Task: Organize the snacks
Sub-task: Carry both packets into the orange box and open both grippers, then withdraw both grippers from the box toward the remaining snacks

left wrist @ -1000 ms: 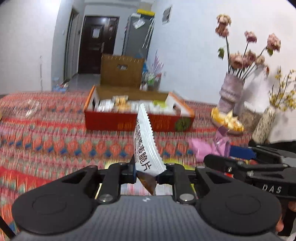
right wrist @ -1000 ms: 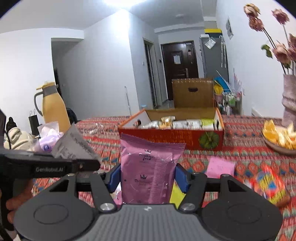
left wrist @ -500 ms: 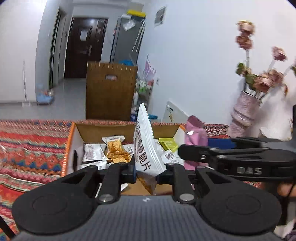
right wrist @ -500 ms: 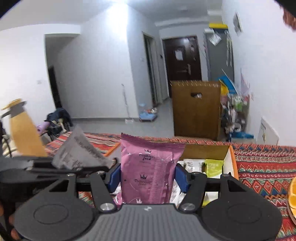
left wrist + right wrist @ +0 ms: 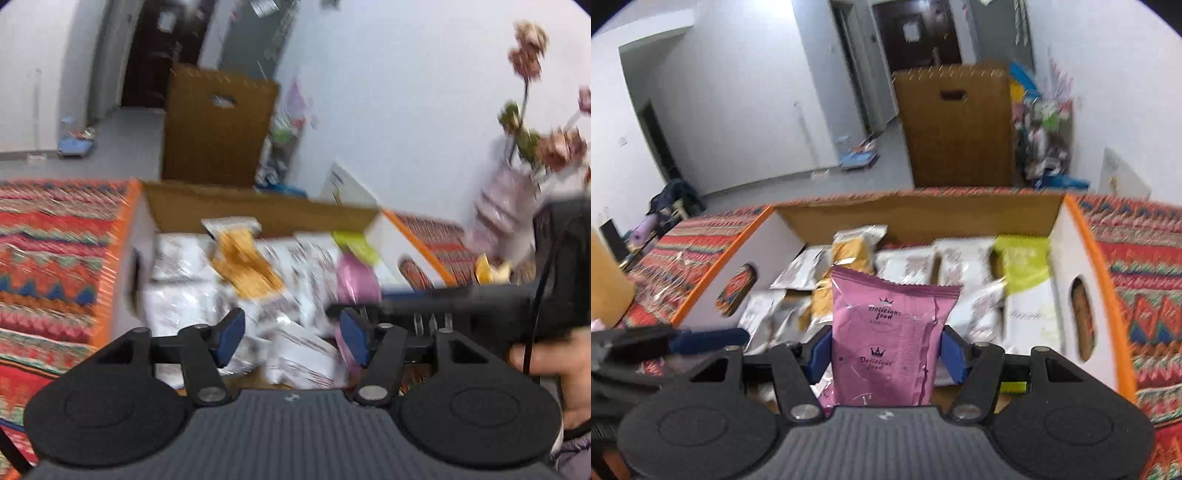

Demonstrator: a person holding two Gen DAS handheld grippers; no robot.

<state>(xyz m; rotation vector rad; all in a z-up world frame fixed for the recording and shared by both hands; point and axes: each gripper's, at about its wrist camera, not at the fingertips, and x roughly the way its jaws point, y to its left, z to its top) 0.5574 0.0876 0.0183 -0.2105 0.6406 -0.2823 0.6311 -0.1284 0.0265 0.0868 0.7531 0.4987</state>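
Hovering over the open snack box (image 5: 1067,258), the right tongs (image 5: 884,356) are seen pinching an upright pink packet (image 5: 890,332) for deposit at 12 o'clock, while the left tongs (image 5: 291,334) are opening, nothing between them, above white packets (image 5: 303,347) lying inside.

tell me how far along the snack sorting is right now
Done: many packets already lie in the orange-edged box. In hand: the left gripper is opening over the box with nothing between its pads; the right gripper grips the pink packet above it. Left: dropping that packet in.
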